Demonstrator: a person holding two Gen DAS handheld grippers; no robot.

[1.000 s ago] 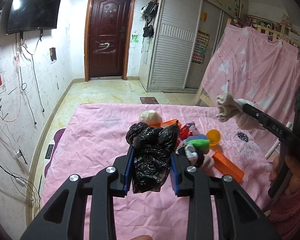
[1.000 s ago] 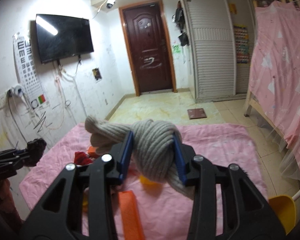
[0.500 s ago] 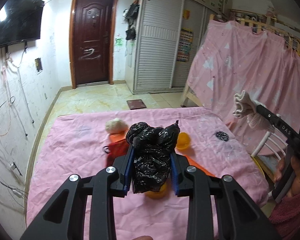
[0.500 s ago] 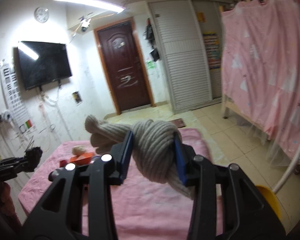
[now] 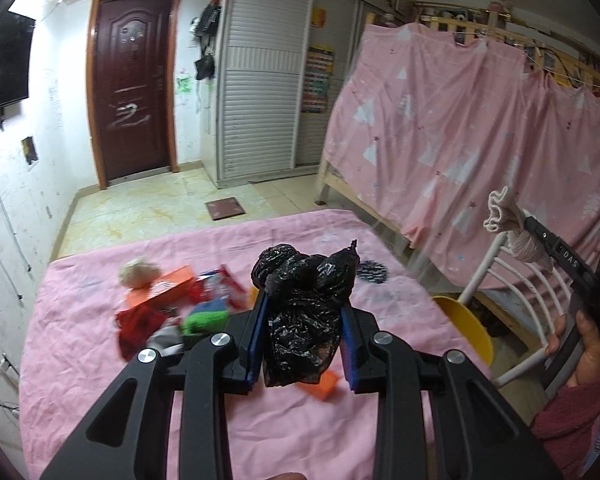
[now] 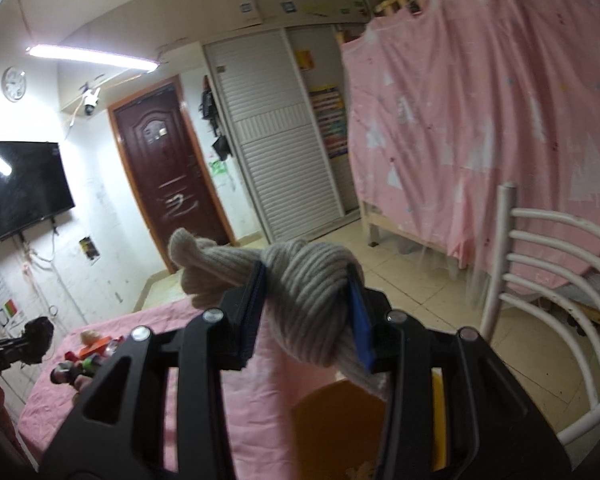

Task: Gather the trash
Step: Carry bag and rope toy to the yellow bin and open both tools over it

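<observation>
Clearly the right gripper, pinching a knotted sock, hangs nearer the yellow bin at lower centre than the left gripper, clamping a black bag.

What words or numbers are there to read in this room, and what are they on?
"DAS": white letters on the right claw's black finger, seen in the left wrist view.
Clock numbers: too small to read.
Colourful poster on the cupboard: too blurred.
Small labels above the cupboard: too small.
Orange box on the pink table: print blurred.
</observation>
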